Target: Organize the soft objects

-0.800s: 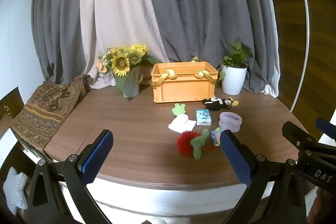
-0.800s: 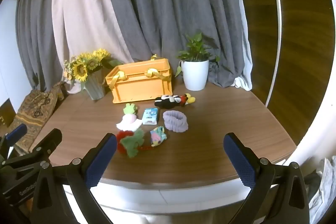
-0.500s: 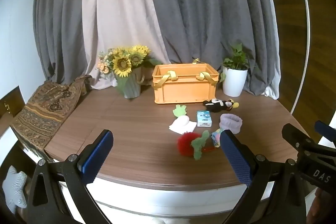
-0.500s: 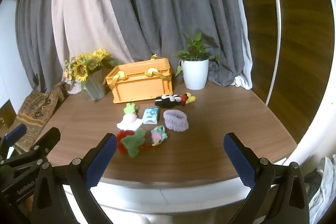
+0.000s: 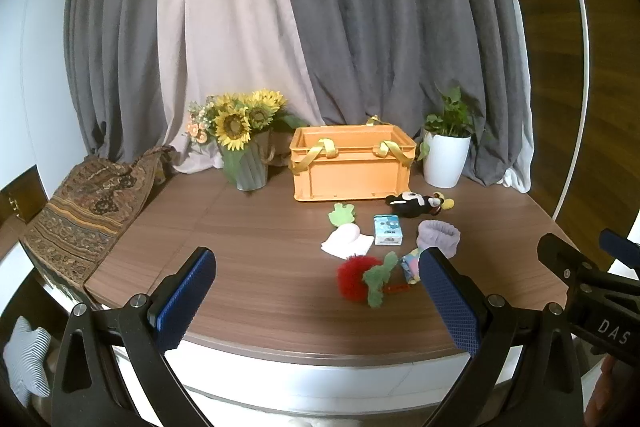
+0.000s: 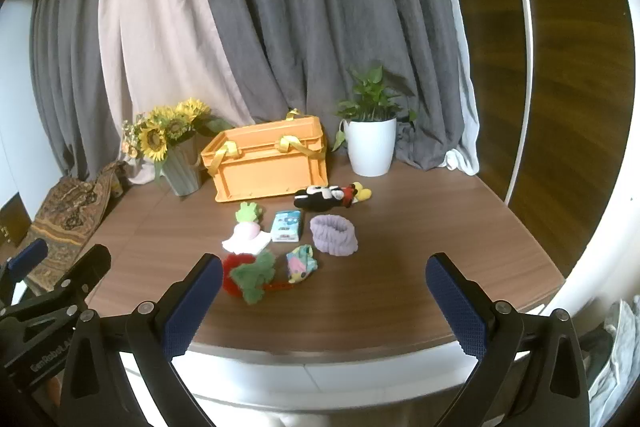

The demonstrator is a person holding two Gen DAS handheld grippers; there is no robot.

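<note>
Scanning from the left of the brown wood-grain worktop (image 5: 256, 251), a patterned brown woven cloth (image 5: 88, 203) drapes over the edge, then a grey ribbed vase of sunflowers (image 5: 244, 147), then the orange plastic crate with yellow ribbon handles (image 5: 352, 163), the likely home for the soft things. In front of the crate lie a small green plush frog (image 5: 341, 214), a white folded cloth (image 5: 347, 242), a blue printed tissue pack (image 5: 387, 229), a fuzzy red and green plush toy (image 5: 366, 279), a small multicoloured fabric piece (image 5: 410, 263), a lilac towelling headband (image 5: 438, 237) and a black, white and red mouse plush (image 5: 416, 205), with a white potted green plant (image 5: 446, 155) furthest right.

All of these look light and squashy (they will give rather than slip), so a pinch across the bulk of each should hold; the headband is best taken by one wall of its ring.

The left gripper (image 5: 316, 301) has its fingers spread fully and holds nothing; the red toy lies just ahead, towards its right finger. The right gripper (image 6: 324, 307) is equally wide and empty, with the red toy and fabric piece just beyond its left finger, the rest well apart further back.
</note>
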